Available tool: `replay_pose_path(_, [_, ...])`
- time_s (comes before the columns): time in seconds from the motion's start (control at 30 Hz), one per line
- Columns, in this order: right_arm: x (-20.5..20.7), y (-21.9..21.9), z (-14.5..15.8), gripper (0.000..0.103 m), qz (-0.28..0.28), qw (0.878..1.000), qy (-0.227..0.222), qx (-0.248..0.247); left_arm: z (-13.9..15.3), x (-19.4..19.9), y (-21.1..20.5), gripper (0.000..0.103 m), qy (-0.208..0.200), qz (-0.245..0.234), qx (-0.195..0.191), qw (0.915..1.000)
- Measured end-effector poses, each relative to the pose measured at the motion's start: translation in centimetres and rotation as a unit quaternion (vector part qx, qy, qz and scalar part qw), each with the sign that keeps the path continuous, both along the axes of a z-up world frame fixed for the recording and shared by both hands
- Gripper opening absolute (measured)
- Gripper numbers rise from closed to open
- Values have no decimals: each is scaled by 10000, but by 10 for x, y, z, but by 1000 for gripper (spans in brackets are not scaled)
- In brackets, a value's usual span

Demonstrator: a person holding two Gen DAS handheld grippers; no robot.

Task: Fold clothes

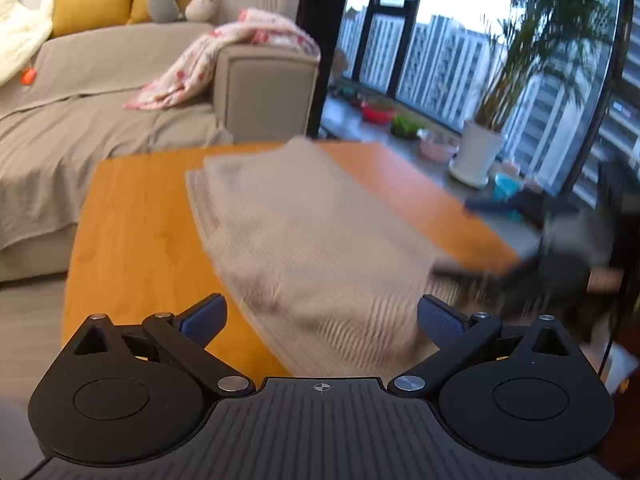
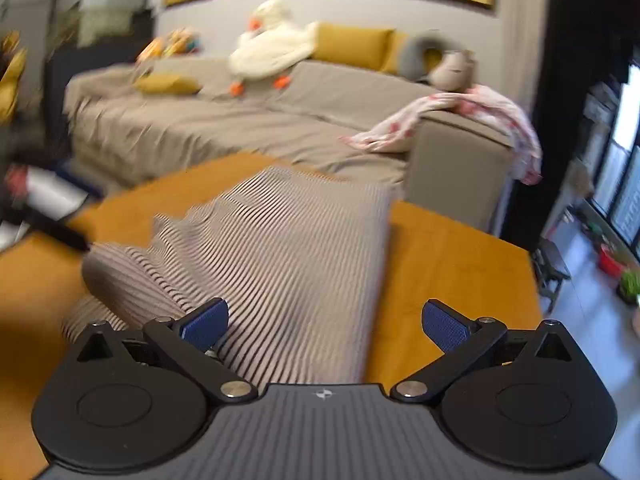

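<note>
Much of what I see is smeared: the striped garment is blurred across most of its surface in my left wrist view, and its near end runs down behind my own left gripper body, so I cannot make out that hem. In the right wrist view the stripes read more clearly, but the garment's near edge is likewise cut off by my right gripper. Both sets of jaws stand spread wide and hold nothing; the cloth lies between and beyond the blue pads without being pinched.

The garment rests in a folded, roughly oblong heap on the orange wooden table, reaching from the near edge toward the far edge, with bare wood along the left side in the left view and along the right side in the right view. A rumpled fold (a sleeve, perhaps, I cannot tell) bulges at its left in the right view.

Beyond the far edge of the table stands a grey-covered sofa with a pink patterned blanket over its arm, yellow cushions and a white plush duck. A potted plant stands by the windows.
</note>
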State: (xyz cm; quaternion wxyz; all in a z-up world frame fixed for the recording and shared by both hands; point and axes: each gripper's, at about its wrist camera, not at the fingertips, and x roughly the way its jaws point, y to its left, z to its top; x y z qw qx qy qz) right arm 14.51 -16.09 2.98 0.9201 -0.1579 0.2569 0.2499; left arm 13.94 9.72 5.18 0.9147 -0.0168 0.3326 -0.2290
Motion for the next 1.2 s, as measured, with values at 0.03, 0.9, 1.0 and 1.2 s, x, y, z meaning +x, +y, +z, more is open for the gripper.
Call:
replay_pose_path(0.03, [-3,3,-4,103,35,10000,-11,-75,0,2,-4,103,-14,15,-47,10000])
replay_pose_path(0.9, [-64,28,-3,82,2606,9597,-204,-1028,-51,3,-26,103,498,-58,686,9964])
replay_pose_path(1.0, [-63,39,-18,81,2540,9564,-510,-1349,-45,-2,-22,103,387,-40,656,9971])
replay_pose_path(1.2, [-17,39,-14,63,1886,9798,467,-476,-23,-17,-5,103,131,-299,421,9986])
